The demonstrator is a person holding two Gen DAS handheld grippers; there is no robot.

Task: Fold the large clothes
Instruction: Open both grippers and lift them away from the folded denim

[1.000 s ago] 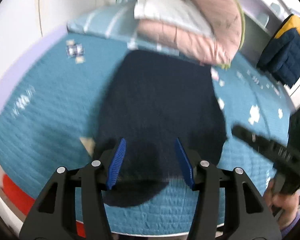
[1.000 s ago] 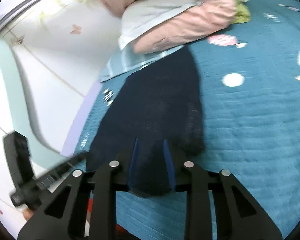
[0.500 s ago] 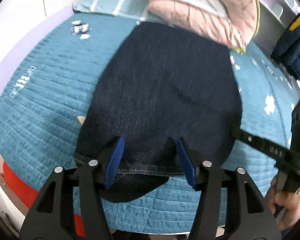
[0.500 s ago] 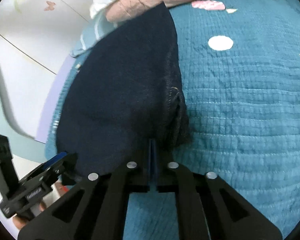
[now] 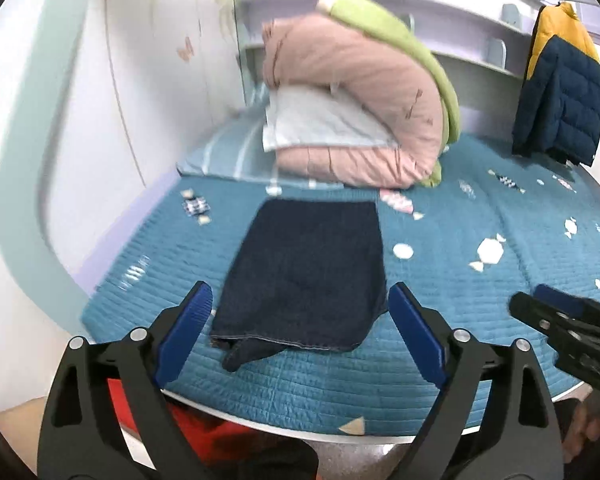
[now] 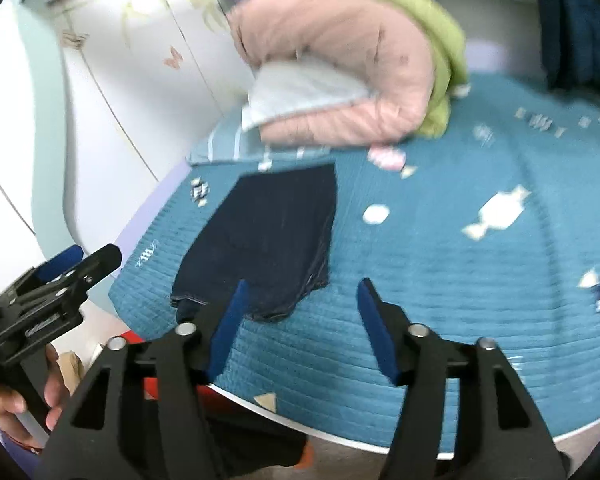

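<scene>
A dark navy garment [image 5: 308, 272] lies folded into a rectangle on the teal quilted bed [image 5: 480, 312], with a bit of cloth poking out at its near left corner. In the right wrist view the same garment [image 6: 268, 236] sits left of centre. My left gripper [image 5: 300, 312] hovers above and short of the garment's near edge, its jaws opening wide with nothing between them. My right gripper [image 6: 300, 300] is also lifted clear, jaws opening, nothing held. Each gripper shows in the other's view: the right [image 5: 556, 316] and the left [image 6: 64, 268].
A pink duvet [image 5: 360, 120] with a green layer and a white pillow is piled at the head of the bed. A navy and yellow puffer jacket [image 5: 560, 100] hangs at the right. White wardrobe doors stand on the left. Something red [image 5: 204, 424] lies below the bed's near edge.
Both grippers let go of the garment's near edge, opened, and rose back away from the bed. The garment now lies flat and folded.
</scene>
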